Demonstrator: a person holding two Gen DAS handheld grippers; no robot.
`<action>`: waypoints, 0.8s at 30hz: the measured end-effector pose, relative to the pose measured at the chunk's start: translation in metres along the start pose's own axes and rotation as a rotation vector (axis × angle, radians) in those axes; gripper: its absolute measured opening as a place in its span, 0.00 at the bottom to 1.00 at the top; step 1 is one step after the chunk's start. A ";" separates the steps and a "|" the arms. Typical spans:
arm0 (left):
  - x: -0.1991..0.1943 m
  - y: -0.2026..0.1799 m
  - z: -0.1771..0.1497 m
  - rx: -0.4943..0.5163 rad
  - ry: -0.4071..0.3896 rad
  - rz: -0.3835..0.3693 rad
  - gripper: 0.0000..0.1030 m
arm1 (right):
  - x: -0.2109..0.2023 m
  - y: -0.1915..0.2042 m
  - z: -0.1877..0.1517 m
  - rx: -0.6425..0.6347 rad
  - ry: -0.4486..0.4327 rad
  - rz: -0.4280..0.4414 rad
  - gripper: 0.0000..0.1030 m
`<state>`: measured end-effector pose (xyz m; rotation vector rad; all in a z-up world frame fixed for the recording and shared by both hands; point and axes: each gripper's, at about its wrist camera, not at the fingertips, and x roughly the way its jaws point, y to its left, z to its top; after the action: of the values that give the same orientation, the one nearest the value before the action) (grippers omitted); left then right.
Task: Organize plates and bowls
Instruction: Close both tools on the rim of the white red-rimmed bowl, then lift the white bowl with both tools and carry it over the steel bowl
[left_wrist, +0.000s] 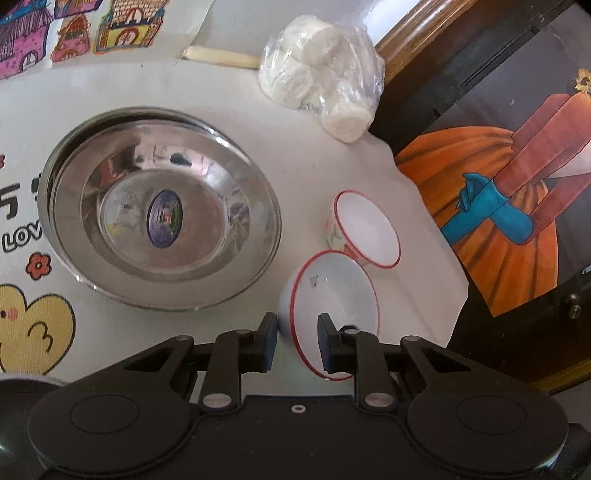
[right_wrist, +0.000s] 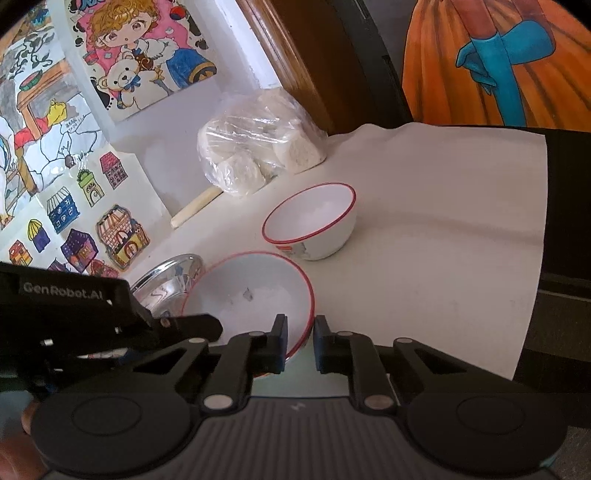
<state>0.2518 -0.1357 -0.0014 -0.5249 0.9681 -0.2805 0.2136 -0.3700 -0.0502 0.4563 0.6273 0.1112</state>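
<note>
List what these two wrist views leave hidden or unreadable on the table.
- Near bowl: in the right wrist view its near rim is hidden behind the right gripper and left gripper.
- Steel basin: in the right wrist view, mostly covered by the left gripper and near bowl.
- Basin sticker: left wrist view, print too small to read.
- Bagged buns: count unclear through the crinkled plastic.

Both views are evenly lit by soft, daylight-like light; no hard shadows are cast on the white tabletop (left_wrist: 229, 92). Bright reflections are seen across the steel basin (left_wrist: 162, 221). The white bowl (right_wrist: 314, 218) interior is nearly washed out. Strong fisheye bending and dark vignetted corners are noted. Slight softness is seen throughout, most at the edges.
</note>
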 end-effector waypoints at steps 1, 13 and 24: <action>0.001 0.000 -0.001 -0.001 0.005 0.001 0.23 | -0.001 0.000 0.000 -0.005 -0.005 0.000 0.16; -0.021 -0.002 -0.011 0.030 -0.062 -0.037 0.23 | -0.021 0.007 -0.001 -0.028 -0.052 0.006 0.16; -0.056 0.002 -0.024 0.081 -0.155 -0.060 0.24 | -0.046 0.026 -0.005 -0.064 -0.094 0.051 0.16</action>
<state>0.2013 -0.1162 0.0258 -0.4945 0.7885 -0.3262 0.1749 -0.3559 -0.0170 0.4136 0.5184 0.1567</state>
